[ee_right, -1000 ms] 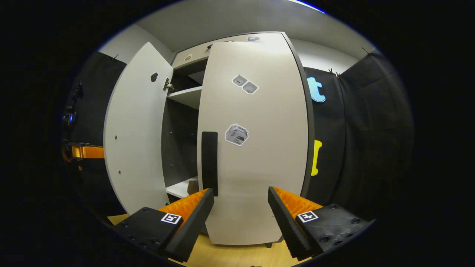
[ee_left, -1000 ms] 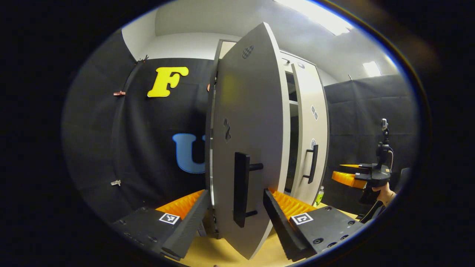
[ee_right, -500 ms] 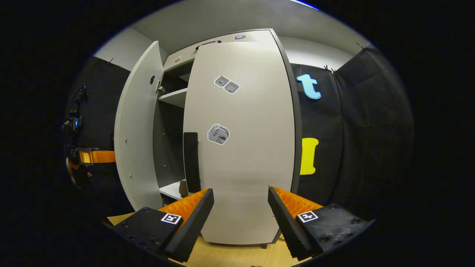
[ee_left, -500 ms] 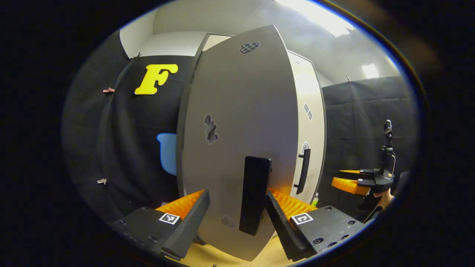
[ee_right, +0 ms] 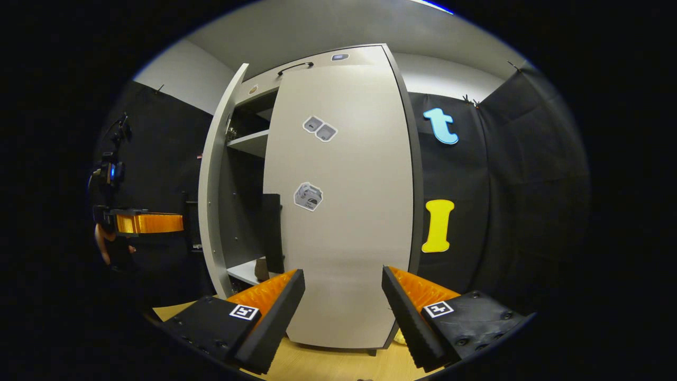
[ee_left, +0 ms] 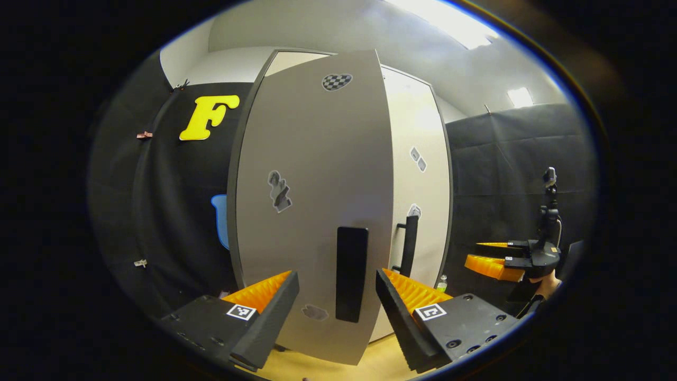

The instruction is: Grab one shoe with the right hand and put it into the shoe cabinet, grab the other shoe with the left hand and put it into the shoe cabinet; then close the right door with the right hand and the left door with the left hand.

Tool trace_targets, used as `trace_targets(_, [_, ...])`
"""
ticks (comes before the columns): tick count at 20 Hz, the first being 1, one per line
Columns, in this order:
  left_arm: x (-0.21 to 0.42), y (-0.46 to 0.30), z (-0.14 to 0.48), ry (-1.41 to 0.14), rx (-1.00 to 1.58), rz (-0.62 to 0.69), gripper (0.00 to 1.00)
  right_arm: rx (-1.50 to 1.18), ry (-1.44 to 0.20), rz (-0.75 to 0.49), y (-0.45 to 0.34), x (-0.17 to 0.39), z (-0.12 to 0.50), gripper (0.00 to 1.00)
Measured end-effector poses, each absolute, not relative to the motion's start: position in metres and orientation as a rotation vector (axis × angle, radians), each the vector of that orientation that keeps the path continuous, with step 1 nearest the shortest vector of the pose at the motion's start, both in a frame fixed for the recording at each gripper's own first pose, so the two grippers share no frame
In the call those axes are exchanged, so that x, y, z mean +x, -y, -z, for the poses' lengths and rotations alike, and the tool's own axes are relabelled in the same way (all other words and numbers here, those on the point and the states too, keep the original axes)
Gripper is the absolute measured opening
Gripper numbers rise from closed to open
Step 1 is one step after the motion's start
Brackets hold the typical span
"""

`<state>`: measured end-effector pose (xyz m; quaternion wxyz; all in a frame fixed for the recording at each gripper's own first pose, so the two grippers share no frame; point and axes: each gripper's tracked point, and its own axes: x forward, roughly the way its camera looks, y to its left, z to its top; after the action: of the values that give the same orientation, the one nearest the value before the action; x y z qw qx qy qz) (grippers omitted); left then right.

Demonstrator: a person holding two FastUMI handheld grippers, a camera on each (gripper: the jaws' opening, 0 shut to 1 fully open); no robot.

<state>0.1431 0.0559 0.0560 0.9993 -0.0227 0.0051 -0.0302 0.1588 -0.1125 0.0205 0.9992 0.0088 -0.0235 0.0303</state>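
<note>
Both sets of fingers are spread and grasp nothing. One door (ee_left: pixel 312 211), just ahead of the left fingers (ee_left: pixel 285 301), is best pushed flat near its handle (ee_left: pixel 351 272) until flush.

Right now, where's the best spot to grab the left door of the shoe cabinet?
Probably the black handle on the left door. It is an upright bar standing off the panel, directly ahead of the open left gripper. Come straight at the front, one finger on each side of the bar, and close across its narrow width.
</note>
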Motion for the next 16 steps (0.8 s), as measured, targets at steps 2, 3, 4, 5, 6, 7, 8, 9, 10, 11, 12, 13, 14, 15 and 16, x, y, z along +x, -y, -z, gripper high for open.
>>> trace_targets(2, [0.128, -0.055, -0.054, -0.015, -0.051, 0.060, 0.93, 0.015, 0.052, -0.067, 0.100, 0.150, -0.022, 0.97])
trace_targets(3, [0.120, -0.053, -0.053, -0.018, -0.055, 0.063, 0.93, 0.012, 0.053, -0.069, 0.094, 0.145, -0.023, 0.97])
trace_targets(4, [0.112, -0.052, -0.050, -0.025, -0.057, 0.070, 0.93, 0.007, 0.052, -0.069, 0.088, 0.140, -0.022, 0.97])
trace_targets(5, [0.105, -0.051, -0.048, -0.032, -0.055, 0.074, 0.94, 0.000, 0.047, -0.068, 0.082, 0.133, -0.022, 0.97])
trace_targets(6, [0.096, -0.050, -0.045, -0.039, -0.050, 0.076, 0.94, -0.005, 0.047, -0.073, 0.074, 0.125, -0.022, 0.97])
trace_targets(7, [0.090, -0.051, -0.043, -0.048, -0.045, 0.075, 0.94, -0.005, 0.048, -0.075, 0.068, 0.118, -0.022, 0.98])
trace_targets(8, [0.083, -0.051, -0.041, -0.053, -0.042, 0.079, 0.94, -0.004, 0.051, -0.077, 0.062, 0.110, -0.023, 0.97])
trace_targets(9, [0.076, -0.050, -0.040, -0.056, -0.044, 0.086, 0.94, -0.005, 0.052, -0.076, 0.056, 0.102, -0.024, 0.97])
trace_targets(10, [0.071, -0.050, -0.039, -0.057, -0.049, 0.094, 0.94, -0.008, 0.050, -0.072, 0.053, 0.095, -0.024, 0.97])
trace_targets(11, [0.064, -0.049, -0.040, -0.055, -0.055, 0.102, 0.94, -0.009, 0.050, -0.068, 0.049, 0.090, -0.025, 0.97])
trace_targets(12, [0.058, -0.049, -0.040, -0.052, -0.058, 0.107, 0.94, -0.009, 0.051, -0.066, 0.045, 0.083, -0.026, 0.97])
trace_targets(13, [0.052, -0.049, -0.041, -0.048, -0.058, 0.110, 0.94, -0.006, 0.051, -0.060, 0.041, 0.074, -0.026, 0.97])
trace_targets(14, [0.048, -0.050, -0.042, -0.045, -0.057, 0.113, 0.94, -0.004, 0.052, -0.056, 0.039, 0.067, -0.027, 0.97])
trace_targets(15, [0.043, -0.050, -0.044, -0.044, -0.055, 0.115, 0.94, -0.001, 0.052, -0.050, 0.037, 0.061, -0.027, 0.97])
trace_targets(16, [0.039, -0.051, -0.044, -0.041, -0.052, 0.117, 0.94, 0.001, 0.049, -0.043, 0.035, 0.055, -0.026, 0.97])
